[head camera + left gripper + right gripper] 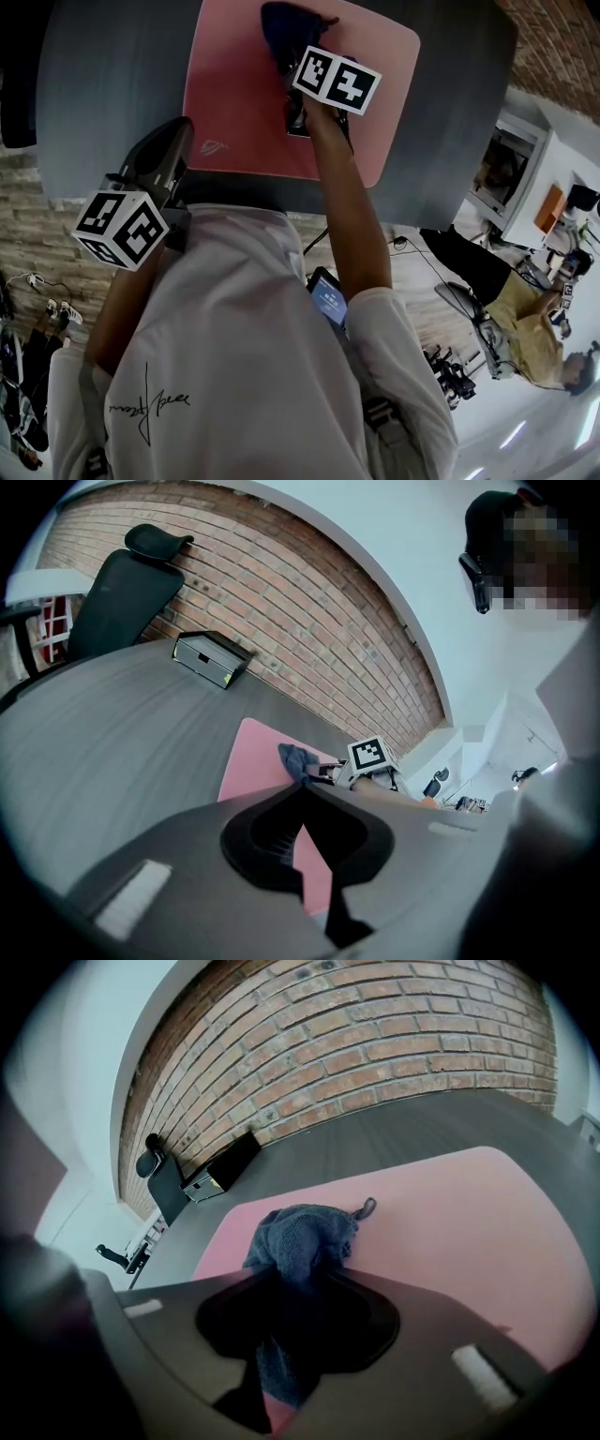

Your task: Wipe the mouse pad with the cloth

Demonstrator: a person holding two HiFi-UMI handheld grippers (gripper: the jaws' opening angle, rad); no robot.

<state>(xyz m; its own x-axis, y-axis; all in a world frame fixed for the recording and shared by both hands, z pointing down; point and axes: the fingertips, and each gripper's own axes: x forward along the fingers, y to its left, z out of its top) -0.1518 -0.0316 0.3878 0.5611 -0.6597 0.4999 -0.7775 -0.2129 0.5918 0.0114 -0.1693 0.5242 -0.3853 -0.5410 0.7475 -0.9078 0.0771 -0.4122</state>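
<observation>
A pink mouse pad (234,103) lies on the dark grey table (103,84). A dark blue cloth (284,30) rests bunched on the pad's far part, and my right gripper (289,64) is shut on it. In the right gripper view the cloth (302,1234) bulges out ahead of the right gripper (298,1277) onto the mouse pad (469,1222). My left gripper (180,131) hovers at the table's near edge, left of the pad, holding nothing. In its own view the left gripper (302,789) is shut, and the cloth (296,759) shows beyond it on the mouse pad (253,761).
A black and silver box (208,658) sits far back on the table, with a black office chair (117,592) behind it against a brick wall (394,1044). To the right of the table a person (525,314) sits by white desks. A small screen (327,297) hangs at my chest.
</observation>
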